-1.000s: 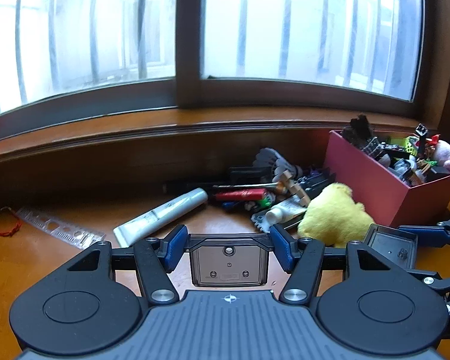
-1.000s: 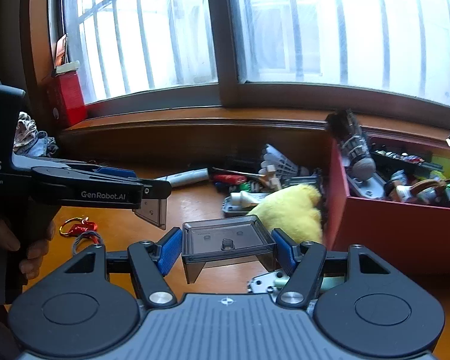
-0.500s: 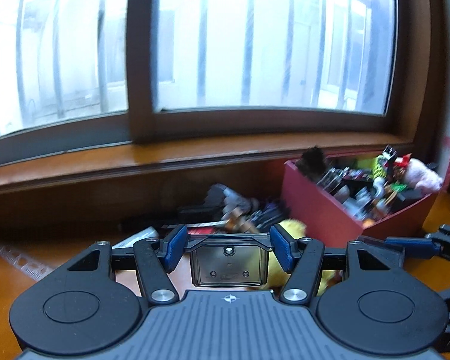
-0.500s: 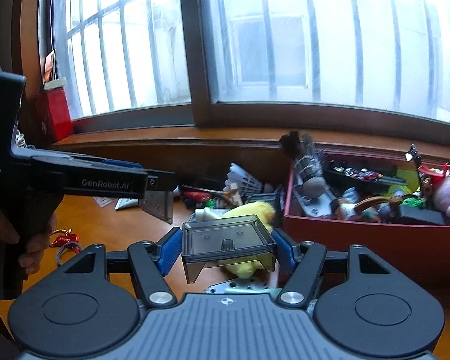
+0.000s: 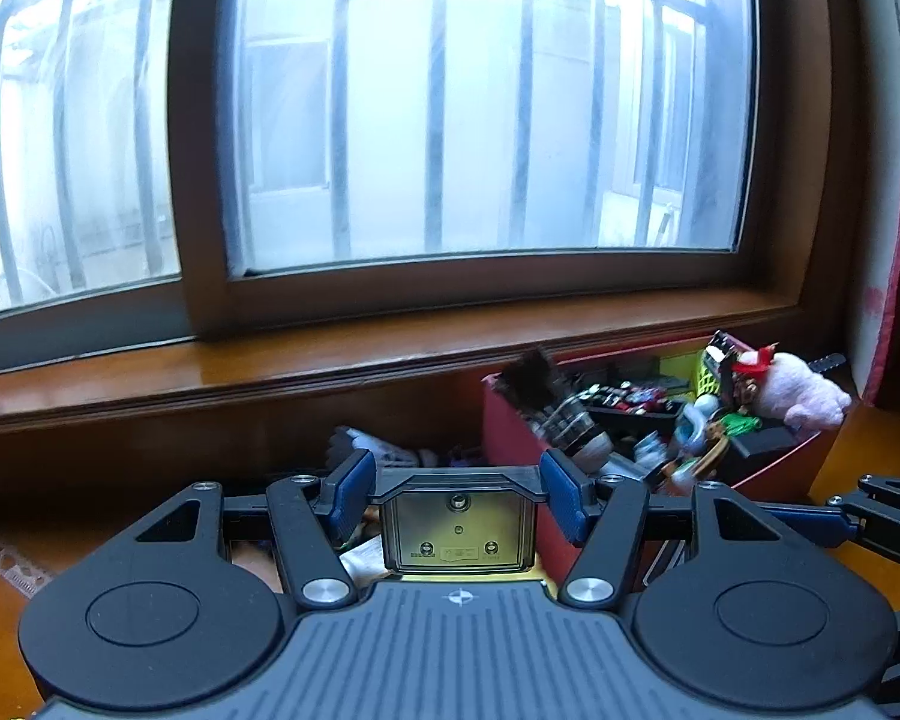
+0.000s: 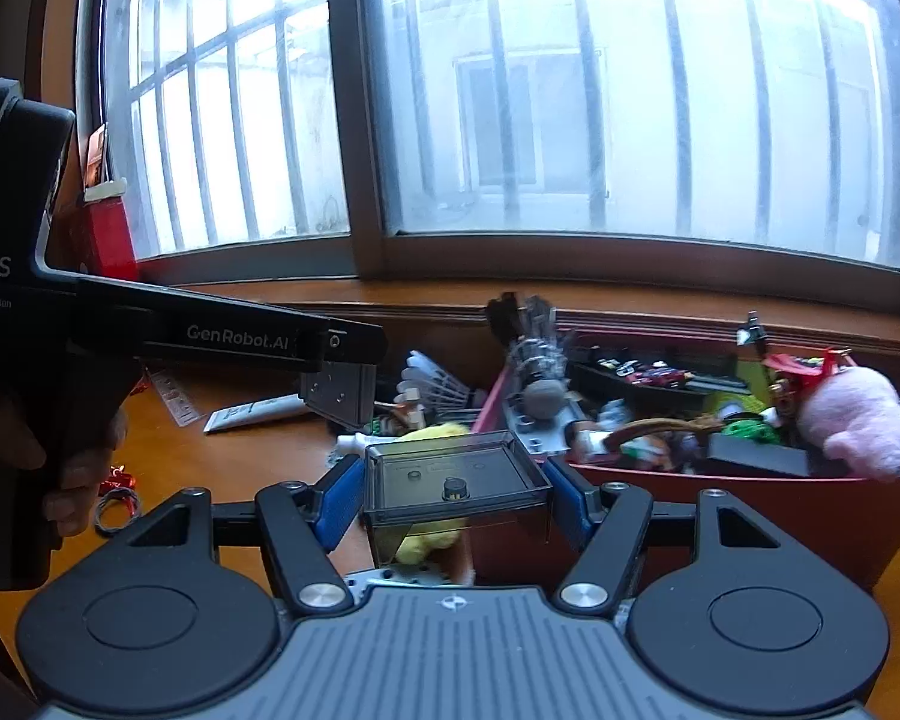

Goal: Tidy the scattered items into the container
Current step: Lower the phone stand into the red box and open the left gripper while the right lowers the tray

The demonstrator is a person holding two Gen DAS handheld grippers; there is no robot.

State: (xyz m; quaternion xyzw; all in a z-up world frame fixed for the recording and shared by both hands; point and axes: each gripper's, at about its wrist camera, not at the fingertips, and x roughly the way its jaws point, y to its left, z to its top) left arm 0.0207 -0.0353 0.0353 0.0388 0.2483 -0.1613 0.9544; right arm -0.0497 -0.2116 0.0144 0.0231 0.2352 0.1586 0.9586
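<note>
Holding smoky plastic case halves, both grippers hover near the red box (image 6: 750, 516) (already crowded): left gripper (image 5: 459, 498) clamps one half (image 5: 459, 531), right gripper (image 6: 453, 492) the other (image 6: 456, 474); the box lies ahead-right, nearer the right.

both tools are matte black plastic, each with two round discs on a ribbed grey deck marked by a small compass cross. silver screw heads pin the linkage arms of the right gripper (image 6: 455, 498), and blue ribbed pads line its fingers. the left gripper (image 6: 337, 391) bears white "genrobot.ai" and "das" lettering along its side.
</note>
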